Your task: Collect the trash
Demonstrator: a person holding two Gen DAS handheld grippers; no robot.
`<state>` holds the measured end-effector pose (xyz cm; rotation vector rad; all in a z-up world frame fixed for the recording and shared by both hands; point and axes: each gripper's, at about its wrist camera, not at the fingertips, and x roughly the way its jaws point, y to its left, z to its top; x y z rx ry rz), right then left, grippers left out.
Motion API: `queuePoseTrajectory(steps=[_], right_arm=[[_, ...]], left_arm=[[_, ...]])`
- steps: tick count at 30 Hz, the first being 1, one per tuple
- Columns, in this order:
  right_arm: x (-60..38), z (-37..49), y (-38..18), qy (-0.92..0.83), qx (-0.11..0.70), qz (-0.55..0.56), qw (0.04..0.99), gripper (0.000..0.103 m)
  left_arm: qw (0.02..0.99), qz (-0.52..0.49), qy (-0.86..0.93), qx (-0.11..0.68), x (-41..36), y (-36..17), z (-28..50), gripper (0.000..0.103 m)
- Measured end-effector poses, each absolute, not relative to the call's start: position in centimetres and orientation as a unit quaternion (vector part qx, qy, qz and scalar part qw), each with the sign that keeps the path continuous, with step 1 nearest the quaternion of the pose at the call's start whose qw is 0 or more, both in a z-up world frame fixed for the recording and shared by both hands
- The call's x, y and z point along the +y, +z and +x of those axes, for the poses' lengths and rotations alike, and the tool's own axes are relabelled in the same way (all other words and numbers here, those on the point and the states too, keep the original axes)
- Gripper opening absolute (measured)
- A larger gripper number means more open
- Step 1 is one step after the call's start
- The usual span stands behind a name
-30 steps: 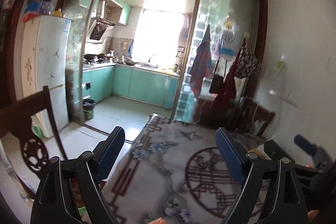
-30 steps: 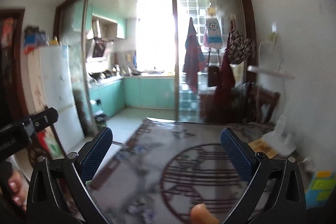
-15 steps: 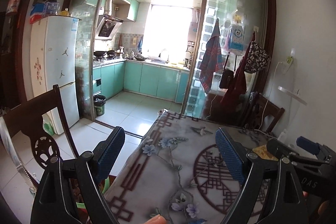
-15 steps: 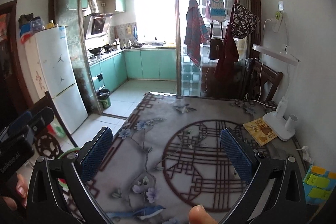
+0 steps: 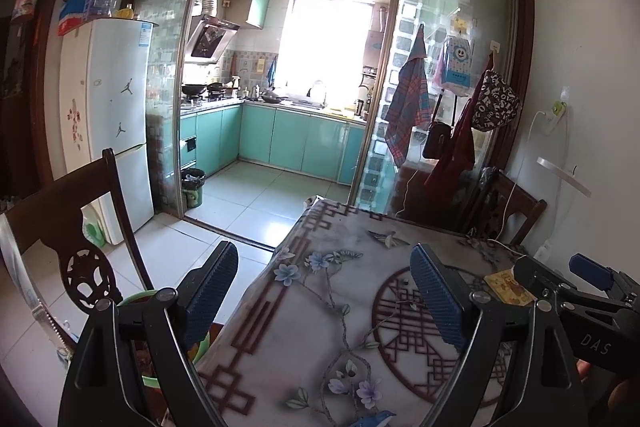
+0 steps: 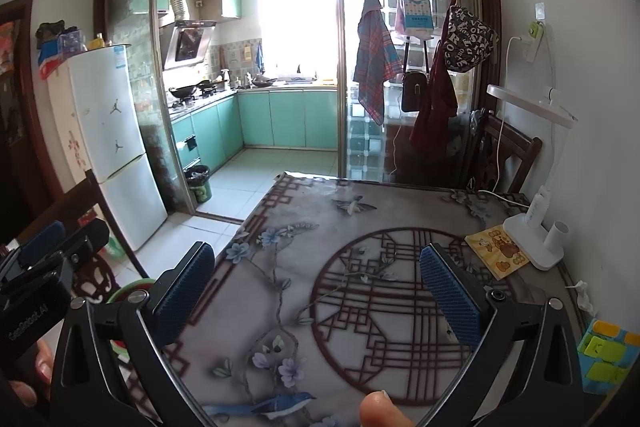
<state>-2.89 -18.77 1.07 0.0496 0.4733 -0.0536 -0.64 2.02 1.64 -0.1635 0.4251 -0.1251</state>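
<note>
My left gripper (image 5: 324,293) hangs open over the near left part of a table (image 5: 320,327) covered with a flowered cloth; nothing lies between its blue pads. My right gripper (image 6: 318,293) is open too, above the round lattice pattern of the table (image 6: 320,227), and empty. Each gripper shows in the other's view: the right gripper (image 5: 566,279) and the left gripper (image 6: 64,239). A small crumpled white scrap (image 6: 581,294) lies by the right wall. A yellow printed packet (image 6: 498,251) lies flat beside a lamp base. A black-lined trash bin (image 6: 199,183) stands on the kitchen floor.
A white desk lamp (image 6: 532,239) and a blue block with green and yellow notes (image 6: 608,355) stand on the table's right side. A dark wooden chair (image 5: 60,227) and a green basin (image 5: 134,301) are to the left. A fridge (image 5: 116,131) stands by the kitchen's glass sliding door.
Both views have tipped downward and sharpened, so more of the table shows. The jaws of both grippers stand as wide as before.
</note>
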Motion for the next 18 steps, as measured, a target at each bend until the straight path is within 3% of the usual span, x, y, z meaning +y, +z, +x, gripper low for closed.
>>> queuePoseTrajectory(steps=[18], right_arm=[[-19.25, -3.01, 1.10, -0.031, 0.238, 0.025, 0.971, 0.103]], left_arm=[[0.973, -0.073, -0.062, 0.211, 1.73, 0.92, -0.30, 0.088]])
